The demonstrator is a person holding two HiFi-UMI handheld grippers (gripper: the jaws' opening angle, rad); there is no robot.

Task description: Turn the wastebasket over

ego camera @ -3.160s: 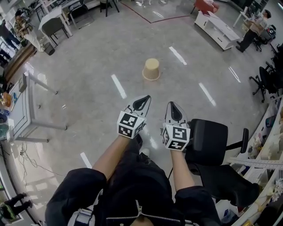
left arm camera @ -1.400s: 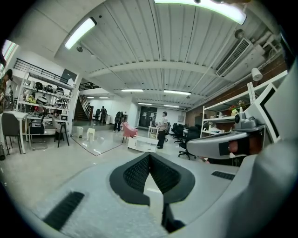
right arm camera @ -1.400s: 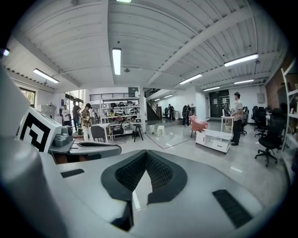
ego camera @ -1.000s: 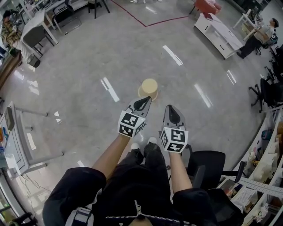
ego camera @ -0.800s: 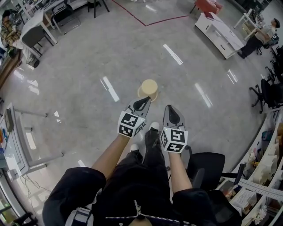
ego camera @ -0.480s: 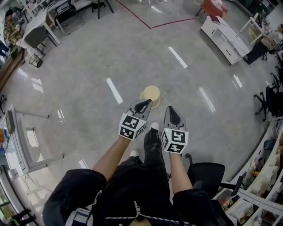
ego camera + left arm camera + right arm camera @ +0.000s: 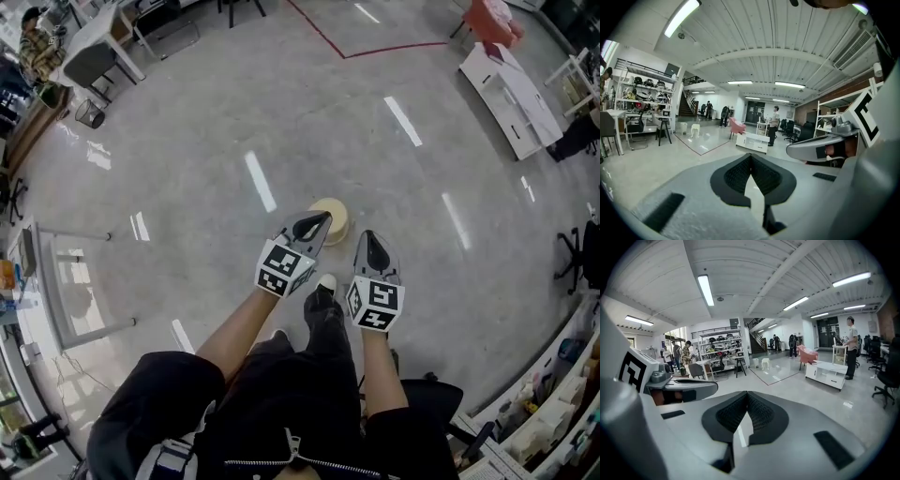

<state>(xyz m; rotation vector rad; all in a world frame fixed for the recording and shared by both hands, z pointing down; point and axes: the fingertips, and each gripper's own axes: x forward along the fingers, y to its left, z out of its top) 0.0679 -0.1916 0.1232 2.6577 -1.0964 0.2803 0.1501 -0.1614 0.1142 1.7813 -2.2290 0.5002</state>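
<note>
Black trousers [image 7: 300,375] fill the near edge of the head view; a dark shoe [image 7: 324,286] with a pale toe is planted just short of the wastebasket [image 7: 333,214], nearer the person; the left gripper [image 7: 314,223] and right gripper [image 7: 368,241] are held out side by side above that shoe, both pointing toward the wastebasket. The left gripper's fingers [image 7: 736,176] are pressed together at the tips with nothing between them; the right gripper's fingers [image 7: 761,420] are likewise together and empty. The cream wastebasket stands on the grey polished floor [image 7: 187,141], its upper face looking flat and closed; in the head view the left fingertips overlap its near left edge, and contact cannot be judged; the right fingertips lie just right of it and nearer, apart from it; neither gripper view shows the wastebasket. Beyond the wastebasket a red line [image 7: 375,52] is marked on the floor; farther right of it stands a white low cabinet [image 7: 511,89]; far to the wastebasket's left stands a metal-legged bench [image 7: 66,281].
</note>
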